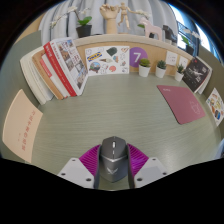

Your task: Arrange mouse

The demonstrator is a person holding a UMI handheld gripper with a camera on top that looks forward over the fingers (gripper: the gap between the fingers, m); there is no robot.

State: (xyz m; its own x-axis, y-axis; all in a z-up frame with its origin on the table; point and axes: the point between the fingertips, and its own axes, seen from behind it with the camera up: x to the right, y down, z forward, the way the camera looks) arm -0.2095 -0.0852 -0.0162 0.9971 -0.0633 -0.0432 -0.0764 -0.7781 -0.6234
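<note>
A grey computer mouse point(113, 158) sits between my gripper's point(113, 163) two fingers, its nose pointing away toward the desk. The magenta pads point(90, 158) press against both of its sides, so the gripper is shut on the mouse. The mouse is held low over the near part of the pale wooden desk point(110, 105). Whether its underside touches the desk is hidden.
A maroon notebook point(181, 102) lies on the desk ahead to the right. Books and magazines point(60, 66) lean at the far left. Cards, a purple "7" card point(138, 58) and small potted plants point(146, 68) line the back edge.
</note>
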